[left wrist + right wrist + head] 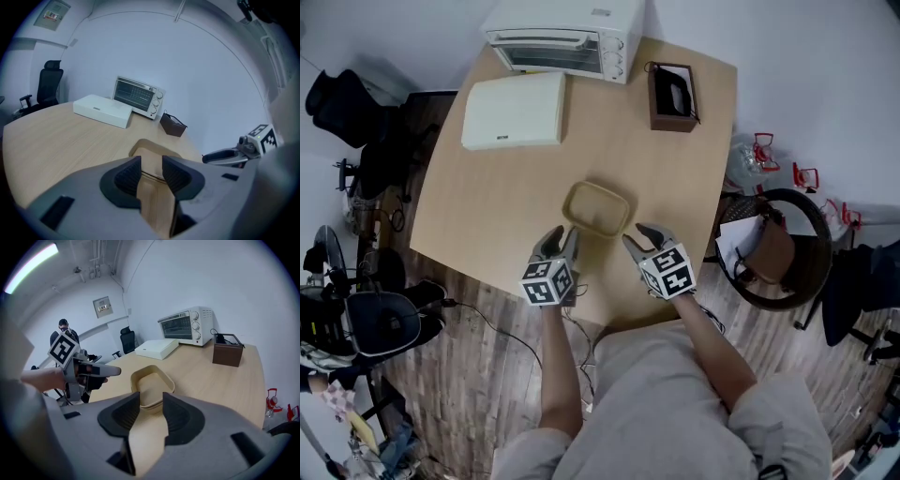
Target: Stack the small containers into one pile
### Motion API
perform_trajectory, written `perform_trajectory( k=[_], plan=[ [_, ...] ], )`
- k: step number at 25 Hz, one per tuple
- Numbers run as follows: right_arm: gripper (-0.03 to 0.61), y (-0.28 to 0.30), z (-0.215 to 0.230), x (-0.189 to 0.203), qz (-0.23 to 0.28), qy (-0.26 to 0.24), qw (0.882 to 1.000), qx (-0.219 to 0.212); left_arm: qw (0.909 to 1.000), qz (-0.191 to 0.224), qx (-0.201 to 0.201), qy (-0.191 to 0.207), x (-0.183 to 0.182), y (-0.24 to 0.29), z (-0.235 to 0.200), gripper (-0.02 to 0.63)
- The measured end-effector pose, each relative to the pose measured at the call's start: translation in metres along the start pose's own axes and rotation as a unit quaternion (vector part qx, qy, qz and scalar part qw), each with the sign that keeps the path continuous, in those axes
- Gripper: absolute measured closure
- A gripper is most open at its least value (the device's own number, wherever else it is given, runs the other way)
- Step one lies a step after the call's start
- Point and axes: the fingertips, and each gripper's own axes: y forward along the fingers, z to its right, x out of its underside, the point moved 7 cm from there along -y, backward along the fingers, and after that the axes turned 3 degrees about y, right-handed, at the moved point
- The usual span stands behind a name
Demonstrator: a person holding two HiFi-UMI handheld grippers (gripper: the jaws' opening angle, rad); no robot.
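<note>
A pile of tan, shallow containers (597, 208) sits nested on the wooden table (506, 206) near its front edge. In the right gripper view the pile (151, 380) shows two rims, one inside the other. My left gripper (567, 239) hovers just in front of the pile's left corner, open and holding nothing. My right gripper (639, 234) is at the pile's right front corner, also open and holding nothing. In the left gripper view the pile (154, 151) lies beyond the jaws (151, 161), with bare table between them. The right jaws (151, 399) frame the pile's near end the same way.
A white toaster oven (567, 37) stands at the table's far edge, a flat white box (514, 110) lies in front of it and a brown box (672, 97) sits at the far right. A chair (783, 248) with papers stands right of the table.
</note>
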Motion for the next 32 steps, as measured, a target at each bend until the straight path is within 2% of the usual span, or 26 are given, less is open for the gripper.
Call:
perform_trajectory(
  k=[9,15,32],
  plan=[
    [0.422,-0.022,0.0,0.003,0.005,-0.023,0.998,-0.056,0.9978,0.024,-0.058,-0.023,0.008,-0.046,0.043,0.482],
    [0.425,-0.035,-0.002,-0.003,0.02,-0.042,0.996,-0.078,0.9953,0.038,-0.087,-0.021,0.008,-0.064,0.072,0.483],
    [0.43,-0.079,0.002,0.021,0.03,-0.075,0.991,-0.103,0.9903,0.065,-0.118,-0.034,0.039,-0.088,0.144,0.482]
  ],
)
